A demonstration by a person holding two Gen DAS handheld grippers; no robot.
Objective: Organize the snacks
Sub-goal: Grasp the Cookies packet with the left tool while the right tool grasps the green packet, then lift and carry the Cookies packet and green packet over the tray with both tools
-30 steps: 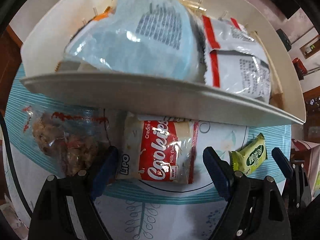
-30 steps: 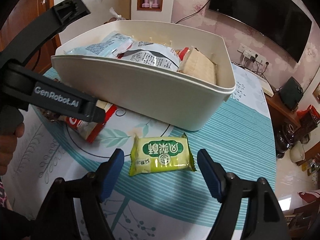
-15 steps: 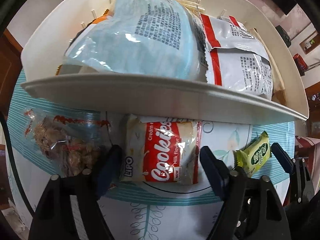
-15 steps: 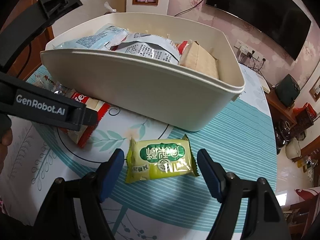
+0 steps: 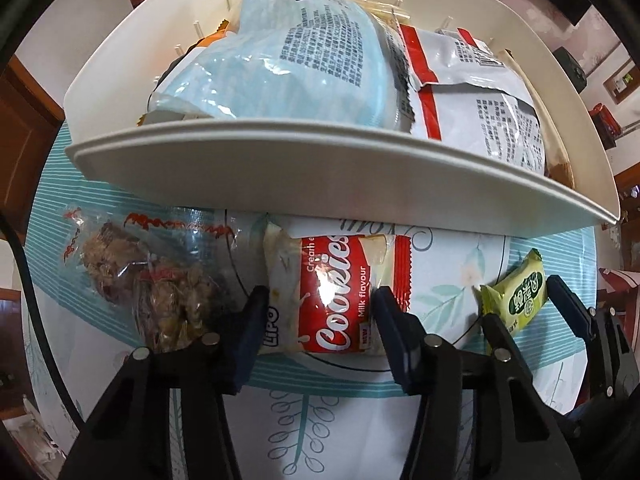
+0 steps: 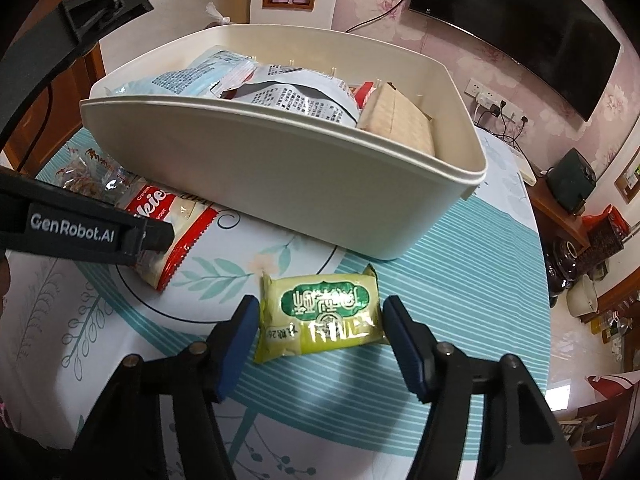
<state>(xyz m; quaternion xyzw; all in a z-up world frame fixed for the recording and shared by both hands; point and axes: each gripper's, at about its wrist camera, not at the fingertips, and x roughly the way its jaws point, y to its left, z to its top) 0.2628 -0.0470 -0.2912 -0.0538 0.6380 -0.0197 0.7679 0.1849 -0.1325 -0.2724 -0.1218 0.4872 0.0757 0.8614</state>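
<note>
Both claws have narrowed onto their packets in the last second. The left claw (image 5: 318,312) was spread wide around the Lipo cookies packet (image 5: 338,292); now its blue fingers (image 5: 252,320) press against the packet's sides, so it is pinching the cookies on the tabletop (image 5: 360,420), just in front of the cream storage bin (image 5: 320,176). The right claw (image 6: 318,326) has likewise come in on the green pastry packet (image 6: 320,314), which lies on the tabletop in front of the bin's near right corner; its fingers touch or nearly touch the wrapper's two ends, and I cannot tell for sure that the grip is firm.

A clear bag of brown snack pieces (image 5: 136,276) lies on the tabletop in front of the bin's left end, untouched. The bin already holds a pale blue bag (image 5: 288,60), a white bag with red stripes (image 5: 480,92) and a tan box (image 6: 400,124).

This looks like the grasping step for two of the three loose snacks at once. Next would be lifting each over the near wall; the full bin leaves little room, so the packets may end up lying on top.
</note>
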